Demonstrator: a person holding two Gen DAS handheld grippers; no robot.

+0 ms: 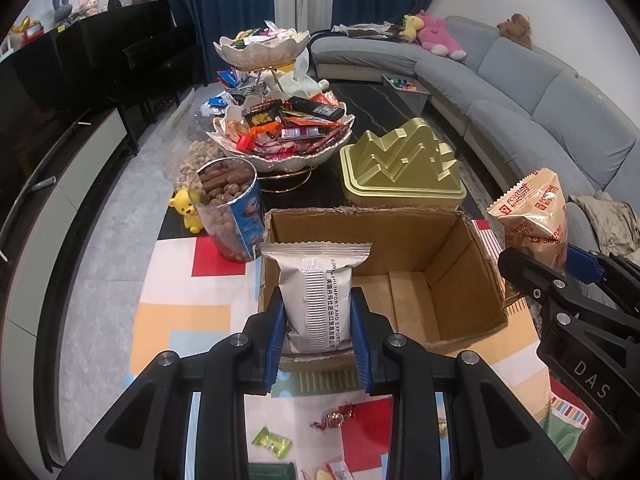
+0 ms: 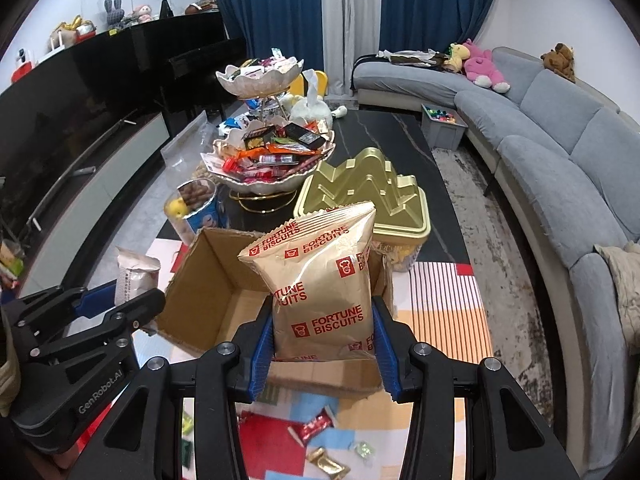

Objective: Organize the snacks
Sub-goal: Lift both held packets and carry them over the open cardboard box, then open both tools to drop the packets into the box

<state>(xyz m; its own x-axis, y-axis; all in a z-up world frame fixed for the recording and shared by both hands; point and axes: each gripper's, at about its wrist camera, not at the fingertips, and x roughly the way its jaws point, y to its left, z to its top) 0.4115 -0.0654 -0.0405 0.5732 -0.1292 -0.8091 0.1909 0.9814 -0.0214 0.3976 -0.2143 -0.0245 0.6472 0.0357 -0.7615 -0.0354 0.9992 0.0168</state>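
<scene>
Table edge (image 1: 168, 232) behind cardboard box (image 1: 452, 264).

Silver-white snack packet (image 1: 316, 292) stood upright over near-left edge of open cardboard box (image 1: 448, 248), back seam and print facing camera. Gold "Fortune Biscuits" bag (image 2: 320, 292) upright, tilted slightly, above box's right side.

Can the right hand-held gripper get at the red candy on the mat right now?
Probably not yet. The right hand-held gripper is shut on the Fortune Biscuits bag, so its jaws are full. The red candy lies uncovered on the mat below; dropping the bag into the box first would free it.
</scene>
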